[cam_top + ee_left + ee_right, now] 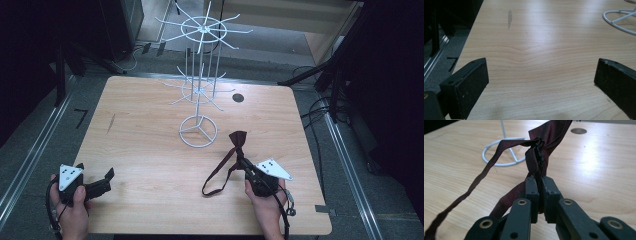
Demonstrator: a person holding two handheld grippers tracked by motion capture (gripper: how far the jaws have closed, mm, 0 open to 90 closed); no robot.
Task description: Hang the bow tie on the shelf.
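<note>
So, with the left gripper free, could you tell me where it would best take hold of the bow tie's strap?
Probably at the loop end of the strap, which lies flat on the table nearest the person. Come in from the left gripper side, low, jaws straddling the thin band. The right gripper is clamped near the bow tie knot, so that end is taken.

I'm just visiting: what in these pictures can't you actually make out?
- Bow tie: in the right gripper view its top is cut off by the frame edge, and the part between the right gripper's jaws is hidden.
- White wire stand: in the left gripper view only part of its base ring shows, cut off at the corner.
- Dark smudge on the table: too small in the high view to identify.
</note>
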